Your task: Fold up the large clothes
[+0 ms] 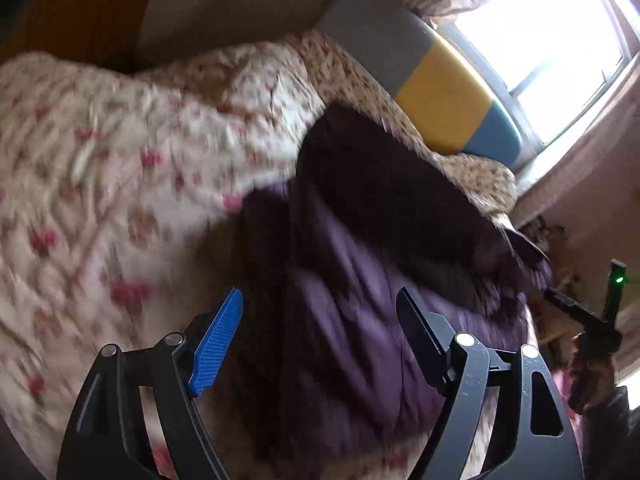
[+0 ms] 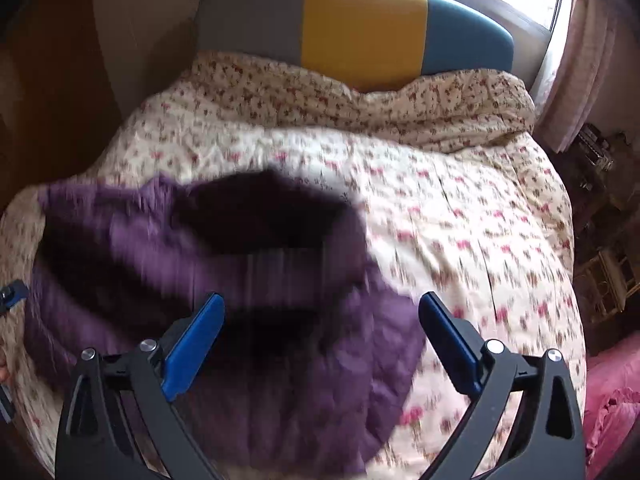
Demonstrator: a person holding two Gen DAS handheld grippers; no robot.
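Observation:
A large purple quilted jacket lies bunched on the flowered bedspread, with its dark inside showing toward the headboard. My left gripper hovers over the jacket, its jaws wide apart and nothing between its pads. My right gripper also stands open above the jacket, holding nothing. In the left wrist view the right gripper's tool, with a green light, shows at the right edge in a person's hand. Both views are blurred.
A grey, yellow and blue headboard stands under a bright window. A rolled flowered duvet lies at the head of the bed. Shelves and pink cloth sit beside the bed's right edge.

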